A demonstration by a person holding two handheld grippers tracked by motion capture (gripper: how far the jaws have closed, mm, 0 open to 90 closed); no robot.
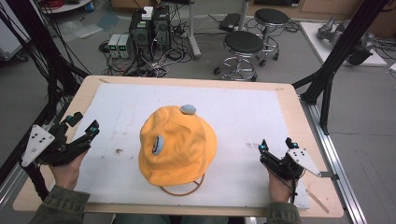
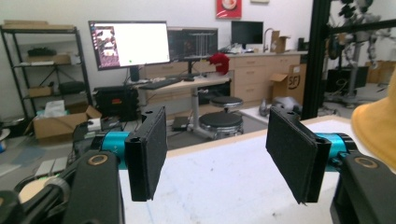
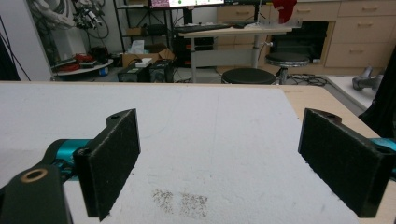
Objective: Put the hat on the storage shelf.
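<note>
Hat: orange hat (image 1: 178,145) sits mid-counter, toward the near edge
Left gripper (image 1: 83,128): jaws wide, empty; left edge
Right gripper (image 1: 277,143): jaws wide, empty; right edge
Approach: come in low from both sides; pinch brim only

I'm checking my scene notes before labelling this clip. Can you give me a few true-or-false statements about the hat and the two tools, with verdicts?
1. The orange hat sits on a wire stand. True.
2. The left tool is clamped on the hat's brim. False: its jaws stand open with nothing between them, left of the hat.
3. The right tool is open over the white mat. True.
4. The hat lies upside down. False: its crown faces up.
5. Two black stools stand beyond the table. True.
</note>
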